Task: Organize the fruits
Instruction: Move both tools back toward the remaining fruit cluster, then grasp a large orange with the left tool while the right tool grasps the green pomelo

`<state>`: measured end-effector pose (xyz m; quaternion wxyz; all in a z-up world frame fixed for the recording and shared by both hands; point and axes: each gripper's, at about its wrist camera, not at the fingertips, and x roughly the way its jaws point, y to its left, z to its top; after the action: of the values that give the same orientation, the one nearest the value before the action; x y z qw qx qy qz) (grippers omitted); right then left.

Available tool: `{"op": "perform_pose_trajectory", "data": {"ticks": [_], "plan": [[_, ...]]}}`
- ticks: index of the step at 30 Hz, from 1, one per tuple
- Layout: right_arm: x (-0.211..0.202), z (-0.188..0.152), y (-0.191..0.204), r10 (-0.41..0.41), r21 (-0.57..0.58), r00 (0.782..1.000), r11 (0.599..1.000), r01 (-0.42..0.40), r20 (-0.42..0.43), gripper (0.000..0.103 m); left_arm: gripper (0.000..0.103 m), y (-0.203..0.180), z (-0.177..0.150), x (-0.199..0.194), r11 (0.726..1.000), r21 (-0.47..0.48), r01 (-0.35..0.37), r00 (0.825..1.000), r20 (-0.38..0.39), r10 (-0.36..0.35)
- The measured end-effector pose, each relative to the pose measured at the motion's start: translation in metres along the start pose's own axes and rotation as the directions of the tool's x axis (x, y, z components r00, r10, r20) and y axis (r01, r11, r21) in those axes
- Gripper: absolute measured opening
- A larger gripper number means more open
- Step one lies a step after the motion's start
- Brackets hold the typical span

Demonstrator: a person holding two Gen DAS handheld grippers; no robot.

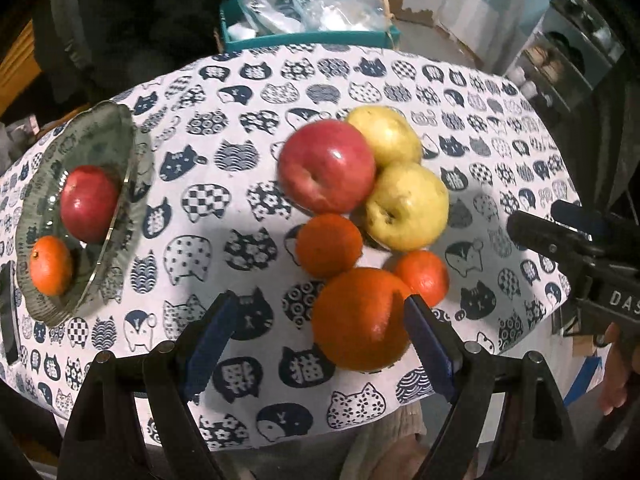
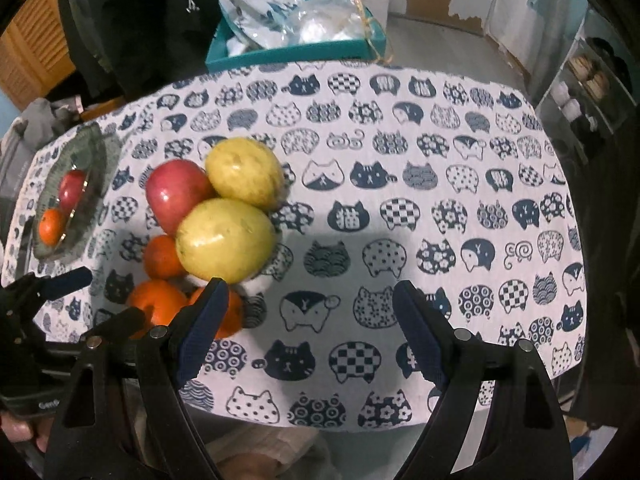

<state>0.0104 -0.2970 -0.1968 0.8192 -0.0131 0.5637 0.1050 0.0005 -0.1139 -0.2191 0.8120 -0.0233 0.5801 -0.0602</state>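
A pile of fruit lies on the cat-print tablecloth (image 1: 240, 184): a red apple (image 1: 326, 166), two yellow apples (image 1: 406, 206) (image 1: 384, 134), two tangerines (image 1: 328, 245) (image 1: 422, 276) and a large orange (image 1: 360, 318). My left gripper (image 1: 320, 332) is open, its right pad beside the large orange, which sits partly between the jaws. A glass bowl (image 1: 128, 148) at the left holds a red apple (image 1: 89, 203) and a tangerine (image 1: 50, 265). My right gripper (image 2: 310, 320) is open and empty over bare cloth, right of the pile (image 2: 224, 234). The bowl also shows in the right wrist view (image 2: 96, 148).
A teal box (image 1: 308, 36) with plastic bags stands behind the table's far edge. A shelf unit (image 2: 580, 104) stands at the right. The right gripper's body (image 1: 580, 256) shows at the right edge of the left wrist view. A dark flat object (image 1: 8, 312) lies left of the bowl.
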Motion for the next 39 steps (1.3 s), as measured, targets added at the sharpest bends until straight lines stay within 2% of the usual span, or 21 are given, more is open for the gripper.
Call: {"op": "perform_pose_trajectory", "data": {"ticks": [13, 15, 16, 17, 20, 30, 39], "plan": [[0.013, -0.003, 0.000, 0.028, 0.013, 0.999, 1.000, -0.028, -0.027, 0.084, 0.085, -0.014, -0.006, 0.024, 0.999, 0.033, 0.039, 0.998, -0.048, -0.037], [0.015, -0.003, 0.001, 0.030, 0.012, 0.999, 0.999, -0.030, -0.030, 0.084, 0.080, -0.014, -0.007, 0.028, 0.998, 0.035, 0.061, 0.996, -0.059, -0.059], [0.015, -0.003, 0.002, 0.033, 0.011, 0.999, 0.999, -0.032, -0.031, 0.084, 0.073, -0.014, -0.008, 0.030, 0.995, 0.036, 0.088, 0.994, -0.067, -0.086], [0.016, -0.003, 0.002, 0.035, 0.012, 0.999, 0.999, -0.035, -0.031, 0.084, 0.070, -0.015, -0.008, 0.031, 0.994, 0.037, 0.101, 0.993, -0.071, -0.099], [0.017, -0.003, 0.003, 0.049, 0.010, 0.998, 0.999, -0.049, -0.032, 0.084, 0.068, -0.017, -0.009, 0.030, 0.993, 0.054, 0.104, 0.993, -0.067, -0.100], [0.036, 0.009, 0.023, 0.179, 0.002, 0.982, 0.984, -0.179, -0.067, 0.084, 0.067, 0.009, -0.006, 0.017, 0.999, 0.028, 0.043, 0.999, -0.033, -0.042], [0.064, 0.020, 0.042, 0.189, -0.027, 0.975, 0.981, -0.194, -0.115, 0.084, 0.068, 0.039, 0.006, 0.001, 1.000, -0.014, 0.002, 1.000, 0.030, -0.002]]}}
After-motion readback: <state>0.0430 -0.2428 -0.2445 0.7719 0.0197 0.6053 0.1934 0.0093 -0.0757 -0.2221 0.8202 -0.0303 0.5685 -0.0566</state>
